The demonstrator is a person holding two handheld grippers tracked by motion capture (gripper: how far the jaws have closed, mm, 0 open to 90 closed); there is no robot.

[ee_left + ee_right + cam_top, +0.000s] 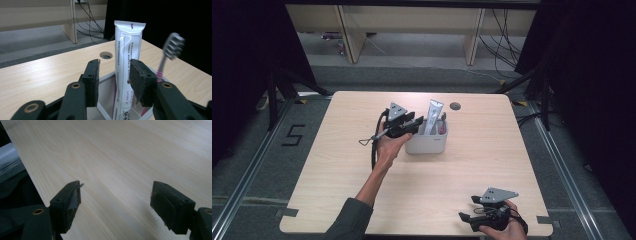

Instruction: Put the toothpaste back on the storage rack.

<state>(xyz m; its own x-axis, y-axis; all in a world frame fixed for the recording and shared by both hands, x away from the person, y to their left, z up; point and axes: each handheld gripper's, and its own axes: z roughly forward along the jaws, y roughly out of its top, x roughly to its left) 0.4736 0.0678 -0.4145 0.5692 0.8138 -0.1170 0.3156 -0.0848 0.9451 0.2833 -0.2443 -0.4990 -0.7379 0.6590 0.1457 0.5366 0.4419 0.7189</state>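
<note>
Left gripper view is showing the left gripper (pixel 113 83) with its jaws standing apart around the toothpaste tube (pixel 127 62), a gap showing on the left side. That tube is standing upright in the white holder (pixel 106 77), long axis vertical, directly ahead of the jaws. A toothbrush (pixel 172 47) is leaning just beyond the tube. The right gripper (pixel 484 215), spread and empty, is resting well away from the holder.

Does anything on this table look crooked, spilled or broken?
Nothing is spilled or broken. The toothpaste tube stands on end in the white holder, tilted a little, and the toothbrush leans outward beside it. The left gripper has its jaws on either side of the tube, with a gap showing.
</note>
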